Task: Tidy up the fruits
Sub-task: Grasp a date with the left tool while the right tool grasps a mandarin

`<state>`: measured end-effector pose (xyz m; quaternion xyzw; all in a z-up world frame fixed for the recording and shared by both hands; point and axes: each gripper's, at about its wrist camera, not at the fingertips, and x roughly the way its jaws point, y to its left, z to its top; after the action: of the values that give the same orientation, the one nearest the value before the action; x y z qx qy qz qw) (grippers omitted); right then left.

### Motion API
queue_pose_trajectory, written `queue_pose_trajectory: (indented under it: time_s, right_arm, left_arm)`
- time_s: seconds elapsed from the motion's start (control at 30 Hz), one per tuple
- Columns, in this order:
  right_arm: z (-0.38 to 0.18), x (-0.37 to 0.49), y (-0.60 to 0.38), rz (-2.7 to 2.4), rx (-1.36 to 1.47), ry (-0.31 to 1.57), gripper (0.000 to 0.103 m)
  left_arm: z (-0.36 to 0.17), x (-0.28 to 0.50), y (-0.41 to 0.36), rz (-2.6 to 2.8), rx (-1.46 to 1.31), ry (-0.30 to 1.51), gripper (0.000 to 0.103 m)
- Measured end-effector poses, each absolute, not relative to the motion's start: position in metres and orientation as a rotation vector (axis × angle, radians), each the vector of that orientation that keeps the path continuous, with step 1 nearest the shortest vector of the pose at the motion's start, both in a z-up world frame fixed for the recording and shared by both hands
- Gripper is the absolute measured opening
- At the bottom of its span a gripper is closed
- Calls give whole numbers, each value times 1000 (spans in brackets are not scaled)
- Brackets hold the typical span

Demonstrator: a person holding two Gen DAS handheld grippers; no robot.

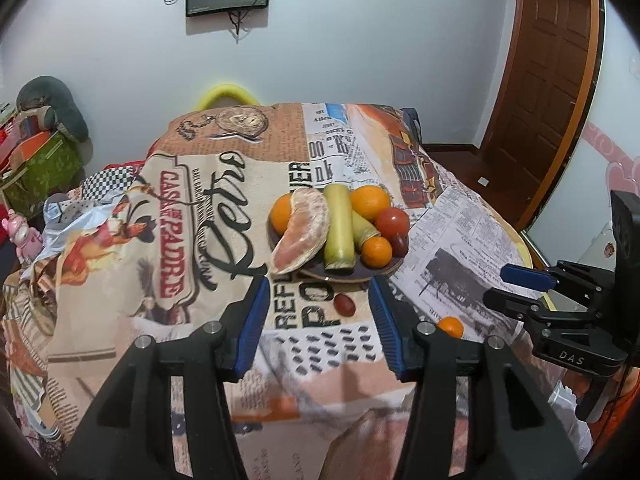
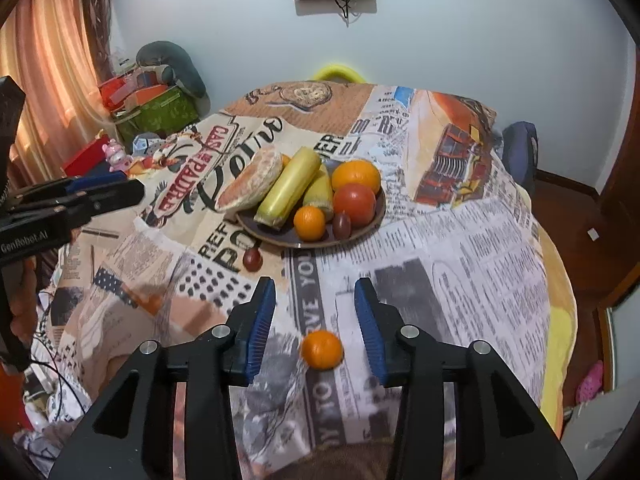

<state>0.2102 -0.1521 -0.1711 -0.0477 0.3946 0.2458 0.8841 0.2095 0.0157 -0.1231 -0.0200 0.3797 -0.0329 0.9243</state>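
On the printed cloth [image 2: 460, 240] covering the table I see a dark plate [image 2: 372, 222] heaped with a peeled pomelo wedge [image 2: 250, 184], two green stalks [image 2: 290, 188], oranges [image 2: 356, 176] and a tomato [image 2: 354, 204]. Nothing blocks my way to it. One dark grape [image 1: 345, 304] lies on the cloth just before the plate, between my left gripper [image 1: 319, 320] fingers, untouched. My right gripper [image 2: 315, 322] is spread too, a loose small orange [image 2: 322, 350] lying free between its pads.
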Motion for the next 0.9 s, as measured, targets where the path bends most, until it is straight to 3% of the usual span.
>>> queue_pose_trajectory:
  time_s: [0.17,0.7,0.8,0.9]
  right_arm:
    - [-194,206,-150,504,-119,891,38]
    - [-242,222,-152,501,-44,1012,38]
    - [-245,224,-153,500,-32,1011,31]
    - [-243,226,-154,509,-22,1003,31]
  left_arm:
    - [-136,198,24,-50,-36,814,62]
    - [-192,207,22,-101,-69,943,63]
    - [-198,214,18,-113,-71,953,63]
    - [-203,223,15,-126,-80,964,63]
